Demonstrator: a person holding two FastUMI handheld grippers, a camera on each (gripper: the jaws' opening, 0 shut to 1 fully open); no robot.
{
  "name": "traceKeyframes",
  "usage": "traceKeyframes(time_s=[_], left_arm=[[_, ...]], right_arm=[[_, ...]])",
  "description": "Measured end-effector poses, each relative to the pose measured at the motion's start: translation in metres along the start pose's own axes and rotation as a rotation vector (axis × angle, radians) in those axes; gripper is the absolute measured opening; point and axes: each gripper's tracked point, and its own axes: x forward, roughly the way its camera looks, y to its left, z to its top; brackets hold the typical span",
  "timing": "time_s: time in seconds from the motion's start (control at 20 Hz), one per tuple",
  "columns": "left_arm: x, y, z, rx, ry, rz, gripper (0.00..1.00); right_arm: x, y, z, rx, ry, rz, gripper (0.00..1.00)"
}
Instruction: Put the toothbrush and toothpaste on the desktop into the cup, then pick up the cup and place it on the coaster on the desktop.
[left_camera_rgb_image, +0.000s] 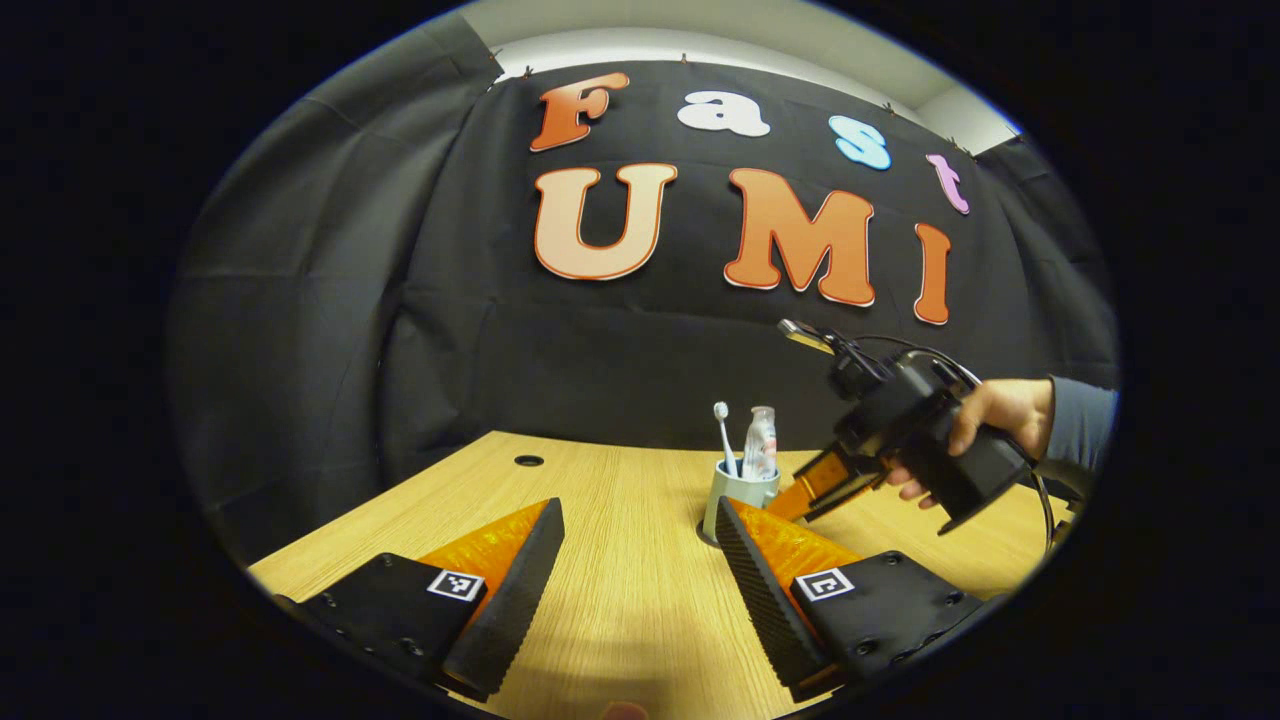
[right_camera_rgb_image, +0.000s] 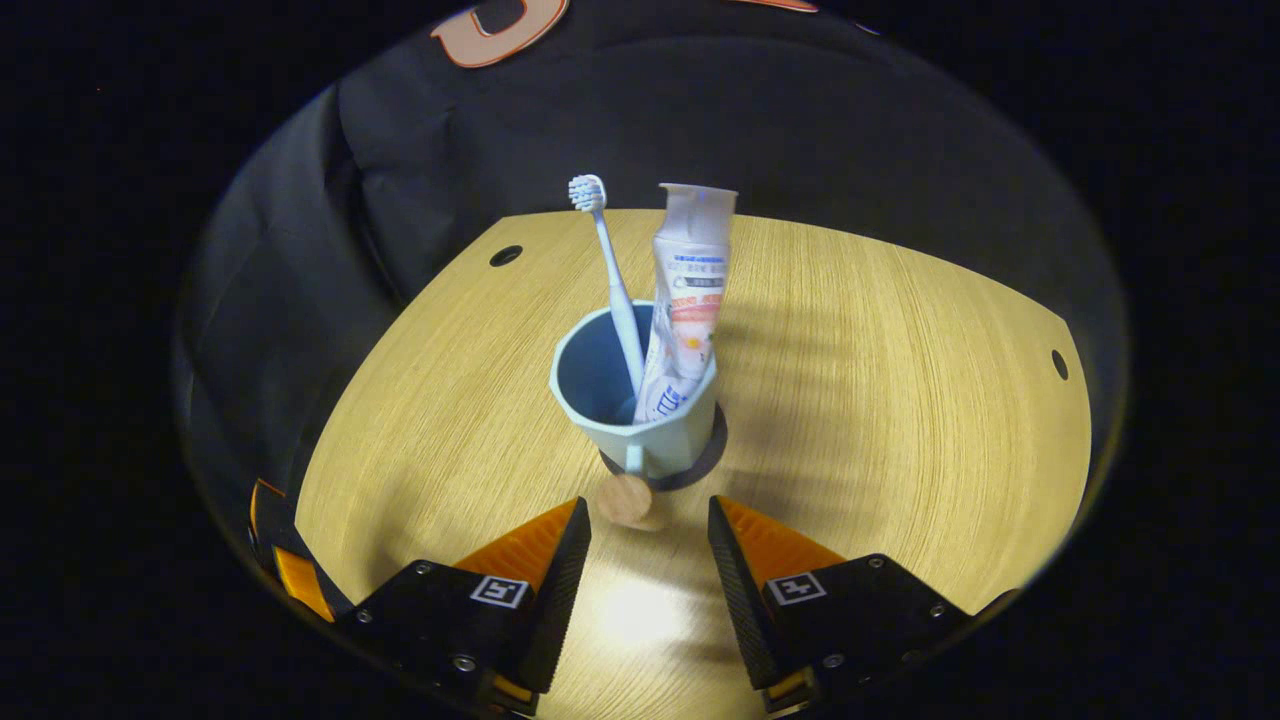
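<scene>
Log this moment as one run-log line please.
cup: on coaster | toothbrush, toothpaste: in cup | right gripper: open, empty, near cup | left gripper: open, empty

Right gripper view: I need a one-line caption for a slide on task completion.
Cup holding toothbrush and toothpaste stands on the coaster, open right gripper just short of it.

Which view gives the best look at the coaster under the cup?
The right gripper view: the coaster shows as a dark disc under the cup. In the left gripper view a dark sliver shows beside that gripper's finger.
</scene>
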Motion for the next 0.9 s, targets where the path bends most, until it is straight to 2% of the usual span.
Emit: traceKeyframes(time_s=[0.05, 0.1, 0.15, 0.2, 0.25, 0.3, 0.35, 0.5, 0.65, 0.9], left_arm=[[0.0, -0.005, 0.004, 0.007, -0.003, -0.009, 0.97], [0.001, -0.011, 0.006, 0.018, -0.007, -0.019, 0.97], [0.003, -0.017, 0.012, 0.025, -0.016, -0.028, 0.97], [0.005, -0.023, 0.018, 0.025, -0.027, -0.038, 0.97], [0.008, -0.03, 0.023, 0.013, -0.04, -0.05, 0.96], [0.012, -0.038, 0.028, 0.001, -0.05, -0.062, 0.97], [0.014, -0.045, 0.032, -0.002, -0.055, -0.067, 0.97], [0.023, -0.068, 0.04, -0.005, -0.067, -0.088, 0.97], [0.028, -0.085, 0.047, -0.01, -0.087, -0.095, 0.96], [0.035, -0.113, 0.041, -0.009, -0.112, -0.108, 0.97]], right_arm=[[-0.008, -0.007, 0.0, 0.005, -0.037, -0.004, 0.74], [-0.017, -0.014, -0.001, 0.009, -0.076, -0.009, 0.72], [-0.027, -0.021, 0.0, 0.013, -0.116, -0.017, 0.78], [-0.037, -0.031, -0.002, 0.019, -0.146, -0.035, 0.8], [-0.046, -0.041, -0.008, 0.027, -0.183, -0.062, 0.8], [-0.053, -0.05, -0.013, 0.023, -0.216, -0.081, 0.74], [-0.062, -0.059, -0.02, 0.022, -0.25, -0.103, 0.8], [-0.082, -0.086, -0.033, 0.016, -0.357, -0.172, 0.8], [-0.098, -0.11, -0.052, -0.005, -0.419, -0.212, 0.81], [-0.122, -0.141, -0.071, -0.021, -0.543, -0.273, 0.89]])
